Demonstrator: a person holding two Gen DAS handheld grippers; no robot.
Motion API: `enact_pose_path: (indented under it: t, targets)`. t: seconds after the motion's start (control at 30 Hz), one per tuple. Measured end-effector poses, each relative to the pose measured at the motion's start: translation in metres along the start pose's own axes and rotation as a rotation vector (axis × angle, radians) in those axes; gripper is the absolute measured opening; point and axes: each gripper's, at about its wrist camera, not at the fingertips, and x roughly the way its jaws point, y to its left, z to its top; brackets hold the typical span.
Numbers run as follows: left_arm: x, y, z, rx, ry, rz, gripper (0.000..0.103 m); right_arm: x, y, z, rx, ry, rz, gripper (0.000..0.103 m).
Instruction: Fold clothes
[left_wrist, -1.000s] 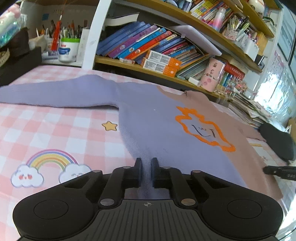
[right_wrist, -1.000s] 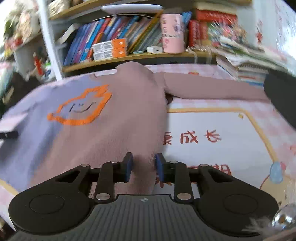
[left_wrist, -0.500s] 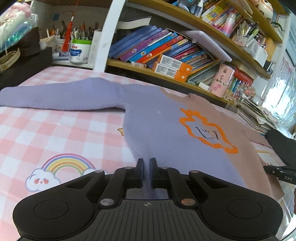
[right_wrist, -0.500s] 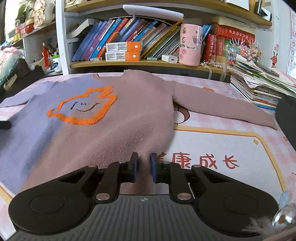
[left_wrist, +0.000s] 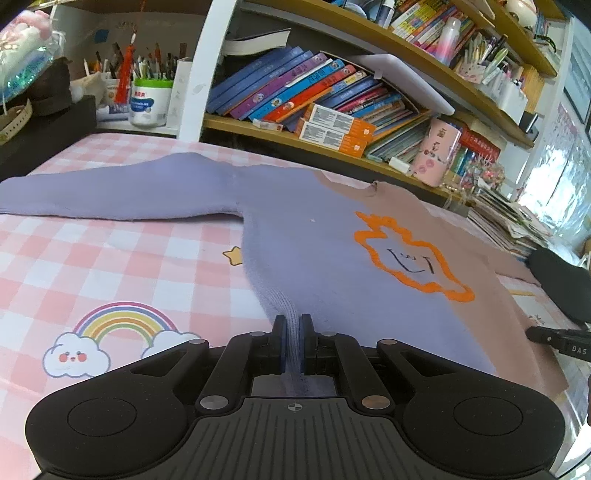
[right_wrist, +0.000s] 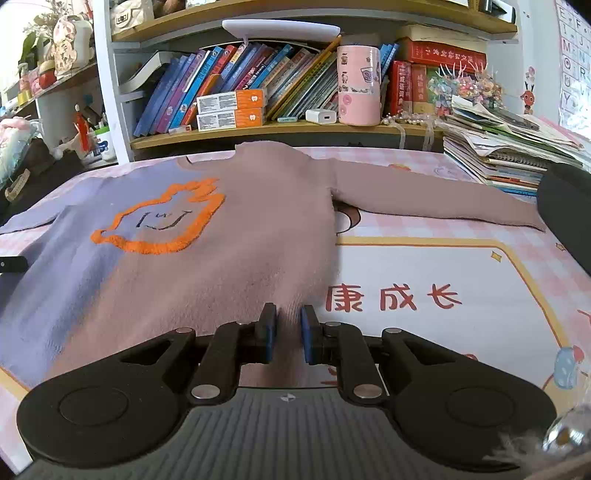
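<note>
Two grippers on the sweater (left_wrist: 314, 251), which lies flat and face-up on the desk (left_wrist: 110, 258), sleeves spread wide, collar toward the bookshelf (left_wrist: 332, 110). My left gripper (left_wrist: 294, 343) has its jaws nearly closed, pinching the lilac hem corner; my right gripper (right_wrist: 288, 338) has its jaws a little wider, the pink hem corner between them, though I can't tell if they bite. No fold shows, so all folding is left.
</note>
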Motion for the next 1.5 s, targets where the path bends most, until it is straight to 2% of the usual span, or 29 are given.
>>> enact_pose_path:
  t: [0.1, 0.17, 0.23, 0.3, 0.37, 0.43, 0.53, 0.57, 0.6, 0.67, 0.77, 0.97, 1.17, 1.2, 1.27, 1.33, 1.37, 1.4, 1.43, 1.47, 1.5]
  targets:
    - [-0.003, -0.001, -0.001, 0.011, 0.0, 0.015, 0.008, 0.0, 0.001, -0.001, -0.008, -0.005, -0.004, 0.014]
    - [-0.006, -0.002, -0.001, 0.022, 0.0, 0.03, 0.015, -0.001, 0.0, -0.001, -0.007, -0.002, -0.006, 0.017]
    - [-0.008, -0.004, 0.0, 0.032, 0.001, 0.041, 0.025, -0.002, -0.001, -0.001, -0.008, 0.0, -0.013, 0.025]
    - [-0.009, -0.005, 0.002, 0.043, -0.003, 0.051, 0.052, -0.003, -0.002, -0.002, -0.012, -0.001, -0.024, 0.028]
    - [-0.007, -0.008, 0.002, 0.059, 0.0, 0.056, 0.056, -0.004, -0.003, -0.003, -0.014, 0.0, -0.025, 0.028]
    - [-0.003, -0.01, 0.0, 0.067, 0.01, 0.052, 0.055, -0.004, -0.003, -0.004, -0.014, -0.001, -0.023, 0.028]
    - [-0.001, -0.011, -0.002, 0.071, -0.005, 0.057, 0.047, -0.004, -0.003, -0.004, -0.014, -0.002, -0.014, 0.024]
    - [0.001, -0.01, -0.002, 0.063, -0.007, 0.058, 0.029, -0.003, -0.003, -0.004, -0.012, 0.0, -0.004, 0.023]
    - [0.002, -0.008, -0.001, 0.051, -0.005, 0.057, 0.015, -0.003, -0.003, -0.004, -0.011, 0.001, 0.0, 0.021]
    - [0.004, -0.004, 0.001, 0.032, -0.004, 0.046, 0.01, -0.002, -0.002, -0.003, -0.009, 0.001, 0.005, 0.019]
    - [0.005, 0.001, 0.002, 0.016, -0.005, 0.04, 0.007, 0.001, 0.0, -0.001, -0.009, 0.0, 0.008, 0.016]
    - [0.004, 0.003, 0.001, 0.012, -0.011, 0.064, 0.006, 0.004, 0.008, -0.001, -0.027, -0.01, 0.002, 0.016]
    - [-0.001, 0.001, -0.001, 0.009, -0.023, 0.069, 0.007, 0.003, 0.006, -0.003, -0.02, -0.018, -0.004, 0.021]
    - [-0.004, 0.0, -0.001, 0.014, -0.031, 0.074, 0.012, 0.002, 0.007, -0.004, -0.024, -0.021, -0.008, 0.025]
    - [-0.011, -0.004, -0.002, 0.034, -0.054, 0.08, 0.013, -0.001, 0.007, -0.004, -0.026, -0.035, -0.01, 0.042]
    - [-0.018, -0.008, 0.0, 0.055, -0.078, 0.081, 0.021, -0.006, 0.008, -0.003, -0.034, -0.057, -0.018, 0.066]
    - [-0.021, -0.011, 0.0, 0.066, -0.092, 0.08, 0.031, -0.009, 0.01, -0.001, -0.047, -0.074, -0.03, 0.075]
    - [-0.025, -0.014, 0.001, 0.082, -0.109, 0.076, 0.048, -0.013, 0.012, 0.001, -0.062, -0.092, -0.042, 0.093]
    - [-0.028, -0.017, 0.002, 0.098, -0.128, 0.074, 0.059, -0.016, 0.015, 0.004, -0.082, -0.115, -0.052, 0.103]
    - [-0.031, -0.021, 0.002, 0.117, -0.151, 0.076, 0.079, -0.019, 0.02, 0.006, -0.108, -0.138, -0.06, 0.103]
    - [-0.032, -0.022, 0.003, 0.124, -0.16, 0.082, 0.09, -0.021, 0.025, 0.009, -0.137, -0.158, -0.065, 0.103]
